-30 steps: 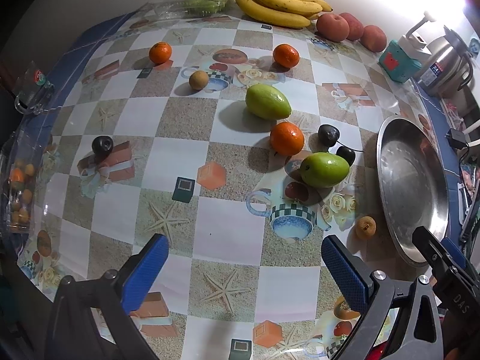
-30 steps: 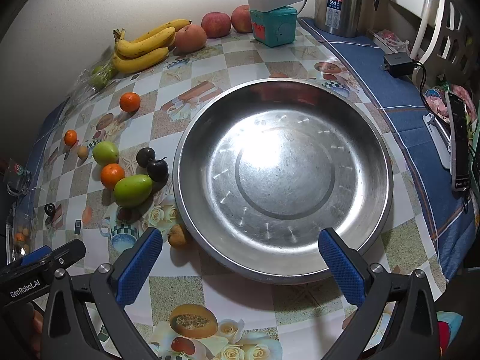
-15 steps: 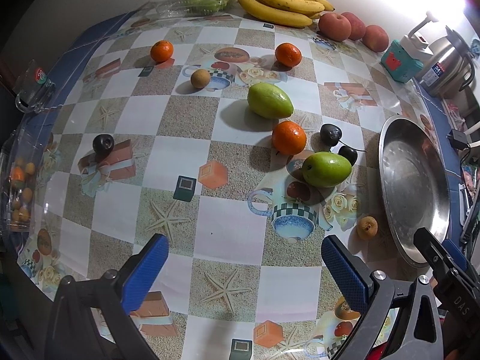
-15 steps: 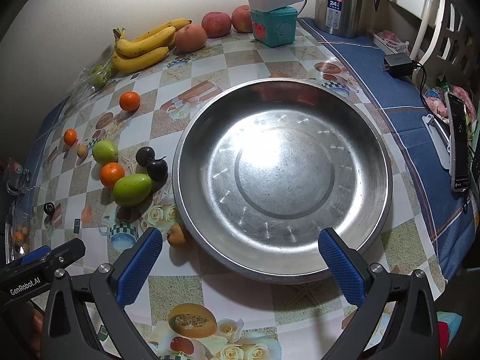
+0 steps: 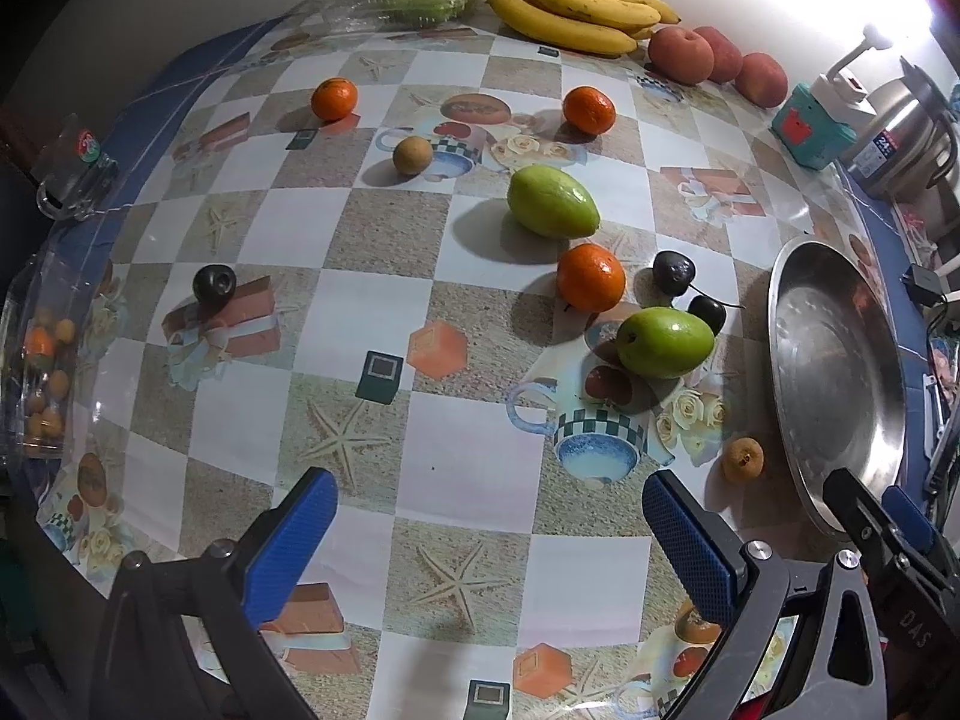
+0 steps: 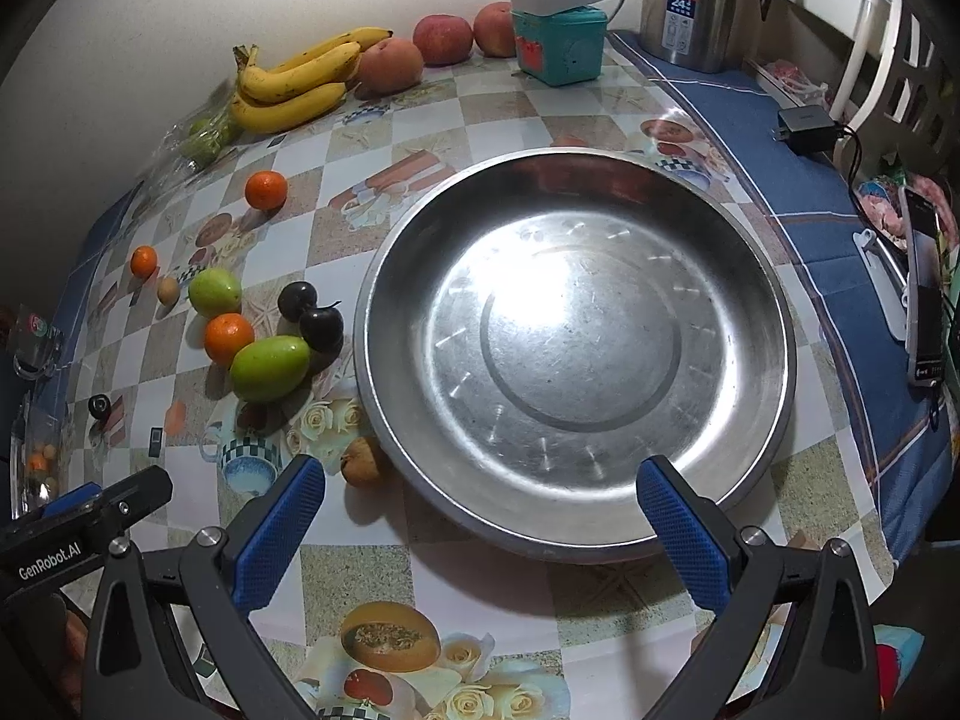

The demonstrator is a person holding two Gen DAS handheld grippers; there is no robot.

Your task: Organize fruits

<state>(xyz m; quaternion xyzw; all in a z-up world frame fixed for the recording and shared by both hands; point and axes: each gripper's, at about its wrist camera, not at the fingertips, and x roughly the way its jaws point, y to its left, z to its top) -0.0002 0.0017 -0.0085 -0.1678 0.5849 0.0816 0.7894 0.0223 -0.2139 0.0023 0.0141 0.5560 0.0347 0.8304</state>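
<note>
left gripper: jaws spread wide, nothing between them, hovering over bare checked tablecloth. right gripper: jaws equally wide, holding nothing, with the near rim of the steel pan lying between the blue pads; contact with the rim cannot be confirmed.

fruit relative to the left jaws: ahead and to the right, a green mango with an orange and two dark plums just beside it. a second green mango sits farther out. a small brown fruit lies just beside the pan rim, near the right-hand pad. a lone dark plum sits well apart to the left. two more oranges and another small brown fruit lie beyond. bananas and peaches line the far edge.

left view only: a bag of small fruit at the left edge and a glass mug. right view only: the whole pan interior, holding no fruit, a kettle, a charger and a phone on the blue cloth.
</note>
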